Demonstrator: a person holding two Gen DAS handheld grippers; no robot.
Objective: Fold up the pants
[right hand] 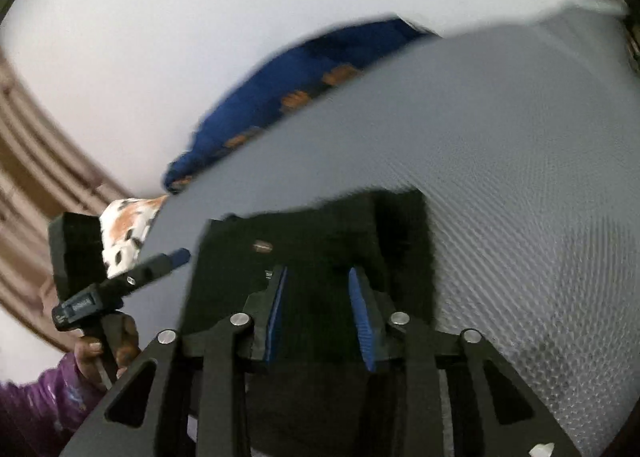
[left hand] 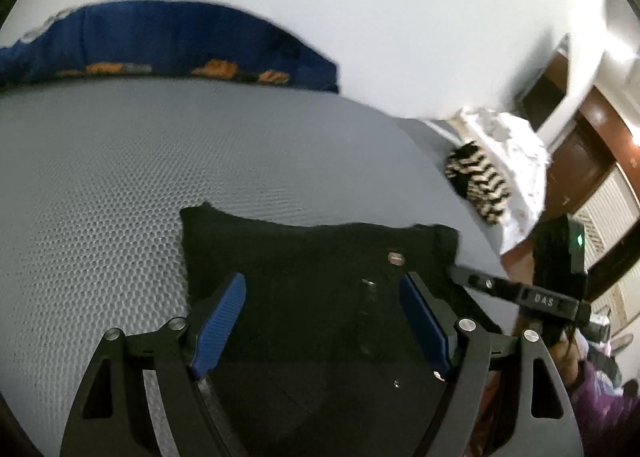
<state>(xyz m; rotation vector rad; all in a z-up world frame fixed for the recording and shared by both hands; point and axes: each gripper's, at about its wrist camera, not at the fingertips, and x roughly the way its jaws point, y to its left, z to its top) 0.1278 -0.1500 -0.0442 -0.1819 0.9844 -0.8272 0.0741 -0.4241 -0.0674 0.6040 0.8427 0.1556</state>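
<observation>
Black pants [left hand: 304, 257] lie flat on a grey honeycomb-textured mattress [left hand: 100, 185], waist end toward the far side, with a metal button [left hand: 396, 257] near the right corner. My left gripper [left hand: 322, 277] hovers over the waist area, open wide, nothing between its blue pads. In the right wrist view the same pants [right hand: 320, 233] fill the middle. My right gripper [right hand: 317, 269] sits low over them with its pads a narrow gap apart. Dark cloth shows in that gap; I cannot tell whether any is pinched. The right gripper's finger [left hand: 472, 277] reaches the pants' right edge.
A blue blanket with orange figures [left hand: 160, 45] lies along the mattress's far edge. A black-and-white striped cloth [left hand: 476, 181] and white patterned fabric [left hand: 516, 161] sit at the right corner. A hand in a purple sleeve [right hand: 44, 397] holds the left tool. A wooden door [left hand: 580, 161] stands beyond.
</observation>
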